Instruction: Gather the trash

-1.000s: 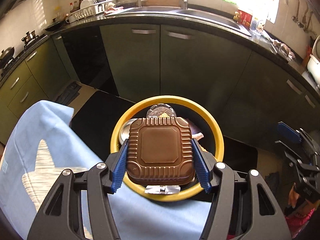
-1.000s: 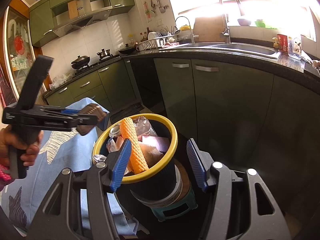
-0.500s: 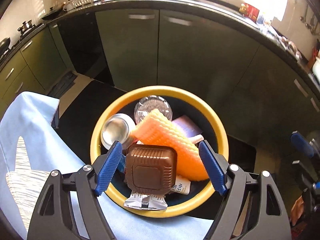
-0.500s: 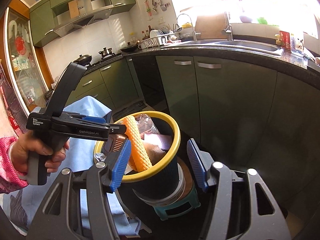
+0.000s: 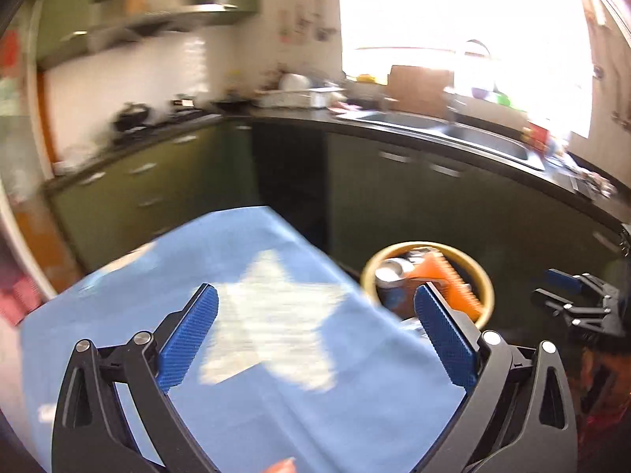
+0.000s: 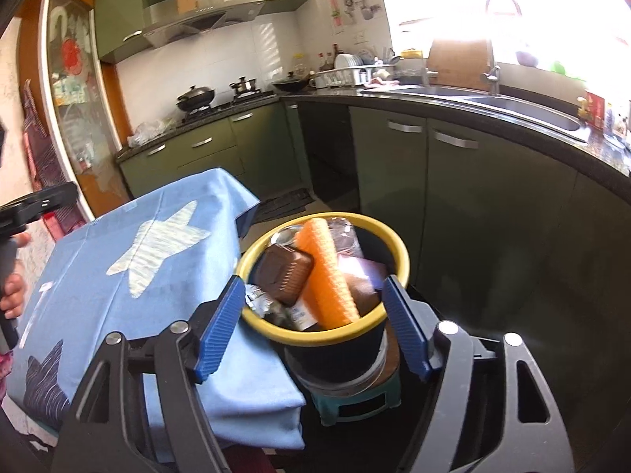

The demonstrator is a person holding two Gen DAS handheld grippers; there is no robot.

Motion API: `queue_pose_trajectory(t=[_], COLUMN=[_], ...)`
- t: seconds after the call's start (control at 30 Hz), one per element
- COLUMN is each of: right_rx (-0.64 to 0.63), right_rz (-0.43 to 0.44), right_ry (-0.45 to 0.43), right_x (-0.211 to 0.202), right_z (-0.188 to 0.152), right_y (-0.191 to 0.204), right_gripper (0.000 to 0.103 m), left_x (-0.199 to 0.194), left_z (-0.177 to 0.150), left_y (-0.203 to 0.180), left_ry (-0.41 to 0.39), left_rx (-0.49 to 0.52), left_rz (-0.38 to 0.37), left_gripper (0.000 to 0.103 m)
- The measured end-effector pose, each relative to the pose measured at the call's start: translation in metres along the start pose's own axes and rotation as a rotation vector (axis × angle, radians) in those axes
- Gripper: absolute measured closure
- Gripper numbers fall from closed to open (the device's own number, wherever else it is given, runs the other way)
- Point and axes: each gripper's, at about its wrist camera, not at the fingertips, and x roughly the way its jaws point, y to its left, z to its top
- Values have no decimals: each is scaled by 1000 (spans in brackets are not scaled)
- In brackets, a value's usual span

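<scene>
The left wrist view was smeared throughout by motion blur. At nine o'clock of the right wrist view, the left gripper [image 6: 27, 207] was cut off.

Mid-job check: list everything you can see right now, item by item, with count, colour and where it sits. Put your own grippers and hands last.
trash bin: one, black with yellow rim, on a teal stand beside the cloth
brown tray: one, brown, ribbed, in the bin on top of the trash
orange sponge: one, orange, leaning upright in the bin
metal can: one, silver, in the bin at its far side
blue cloth: one, light blue with star patches, covering the table left of the bin
sink: one, steel, in the dark counter under the window
left gripper: blue pads, jaws opening, nothing between them, above the cloth
right gripper: blue pads, jaws opening, framing the bin's rim without touching
hand: one, at the left edge, holding the left gripper's handle
</scene>
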Motion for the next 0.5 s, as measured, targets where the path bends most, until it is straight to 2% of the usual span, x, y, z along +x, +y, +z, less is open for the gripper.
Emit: queue_pose_trajectory(t=[0.03, 0.13, 0.23, 0.37, 0.5], right_rx=[-14, -37, -48, -84, -112], right_rz=[-8, -6, 29, 32, 46], right_ry=[0, -16, -34, -59, -78], right_x=[-2, -10, -22, -40, -56], right_z=[0, 3, 9, 13, 15], right_y=[8, 30, 51, 78, 99], right_gripper=[27, 7, 7, 7, 7], left_x=[-14, -59, -99, -146, -195], left_z=[-6, -39, -69, -105, -131], left_y=[12, 60, 100, 135, 160], left_ry=[-9, -11, -8, -15, -66], left_rx=[-20, -96, -169, -254, -313], left_rz=[35, 186, 291, 367, 419], left_gripper=[5, 5, 5, 5, 5])
